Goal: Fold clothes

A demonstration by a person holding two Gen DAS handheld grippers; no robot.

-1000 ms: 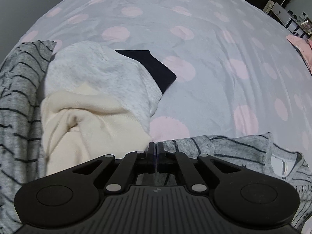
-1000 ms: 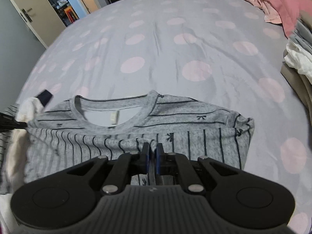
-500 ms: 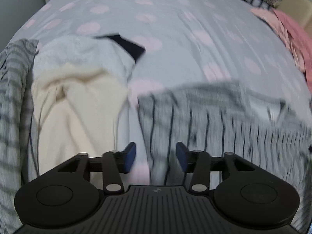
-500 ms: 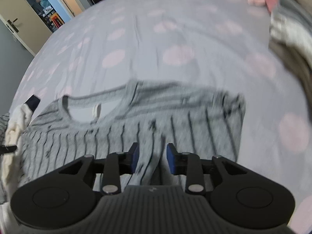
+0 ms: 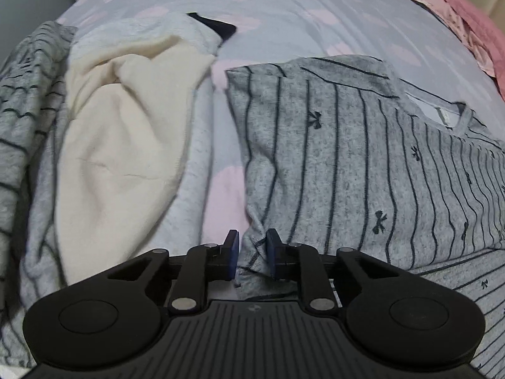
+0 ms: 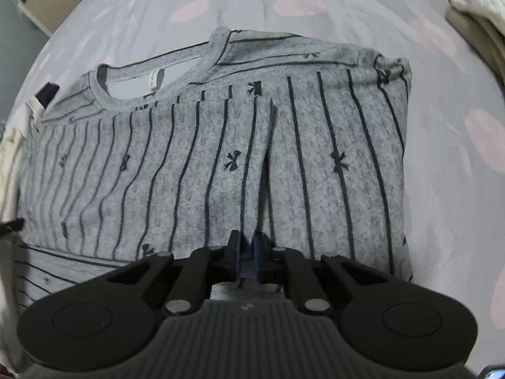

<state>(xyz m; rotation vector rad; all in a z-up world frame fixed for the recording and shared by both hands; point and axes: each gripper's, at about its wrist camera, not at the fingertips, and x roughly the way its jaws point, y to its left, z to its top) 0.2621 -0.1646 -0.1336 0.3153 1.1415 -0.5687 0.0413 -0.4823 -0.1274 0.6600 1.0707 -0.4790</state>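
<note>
A grey shirt (image 5: 347,158) with thin dark stripes and small bows lies folded on the dotted bed sheet (image 5: 315,15), collar toward the far side. My left gripper (image 5: 252,251) is at the shirt's near left corner. Its jaws are closing, with a bunched fold of the fabric pinched between the blue pads. In the right wrist view the same shirt (image 6: 189,173) fills the middle. My right gripper (image 6: 246,254) is at its near edge beside a lengthwise crease, jaws closing to a narrow gap with fabric in it.
A cream garment (image 5: 120,142) and a light grey sweatshirt with a dark cuff (image 5: 217,27) lie heaped left of the shirt, next to another striped grey piece (image 5: 22,110). Pink clothes (image 5: 473,31) lie far right. A clothes pile (image 6: 473,6) sits at the bed's right side.
Both grippers opened, sank toward the shirt's near edge and closed again on its fabric. The left one shifted right, from the cream heap to the shirt's corner.
</note>
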